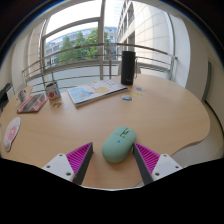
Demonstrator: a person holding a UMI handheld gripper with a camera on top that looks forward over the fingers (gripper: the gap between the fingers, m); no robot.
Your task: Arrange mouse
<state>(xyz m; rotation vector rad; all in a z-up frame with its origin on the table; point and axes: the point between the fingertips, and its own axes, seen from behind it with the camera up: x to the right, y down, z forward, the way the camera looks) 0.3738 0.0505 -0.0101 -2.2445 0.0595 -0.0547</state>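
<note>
The gripper (113,160), its purple-padded fingers spread wide, flanked but did not touch the pale green plastic computer mouse (119,144) resting between them on the near part of the round wooden table (150,115), so grasping and arranging apparently remained undone.

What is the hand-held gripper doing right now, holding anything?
Hand-held gripper: open, holding nothing; the pale green computer mouse rests on the round wooden table between its fingers, with a gap on each side.
</note>
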